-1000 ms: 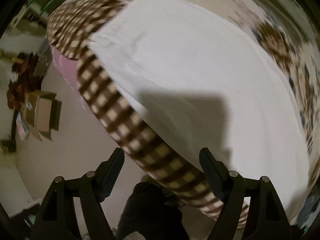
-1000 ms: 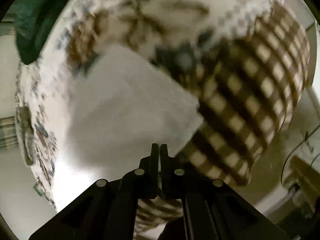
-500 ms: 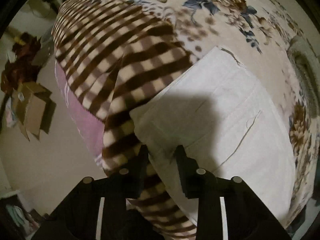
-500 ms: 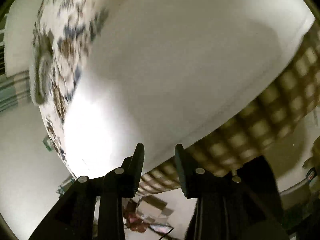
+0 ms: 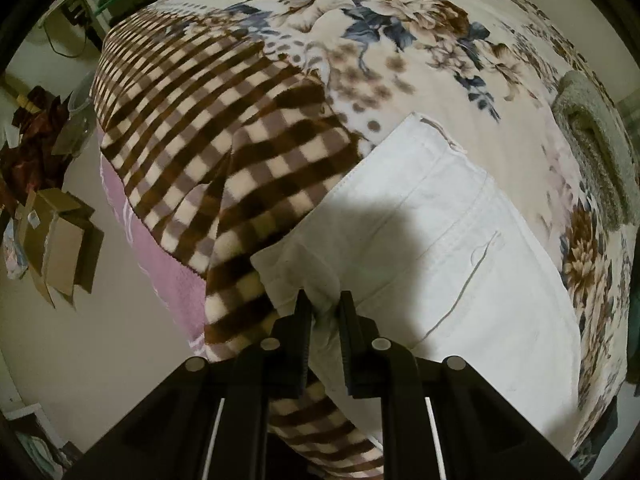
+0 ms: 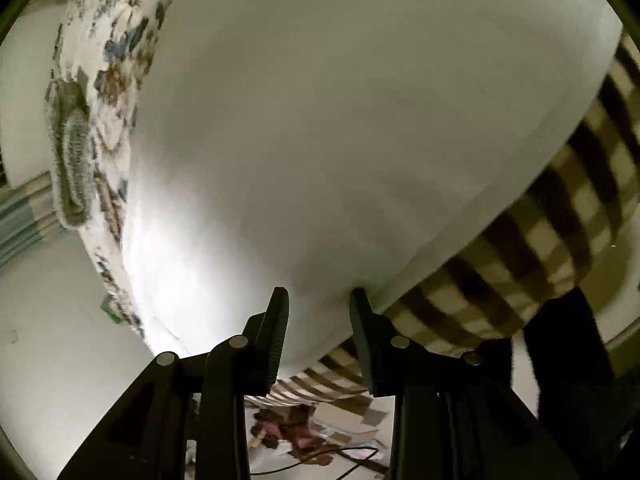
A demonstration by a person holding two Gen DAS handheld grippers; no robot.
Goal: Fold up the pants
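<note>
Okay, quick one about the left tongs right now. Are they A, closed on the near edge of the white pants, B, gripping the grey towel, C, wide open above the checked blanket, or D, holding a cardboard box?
A: in the left wrist view the left tongs have their two fingers pinched close together with a bunched fold of the white pants caught between them.

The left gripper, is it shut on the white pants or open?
Shut on the white pants: the left gripper pinches a bunched corner of cloth between its nearly closed fingers.
</note>
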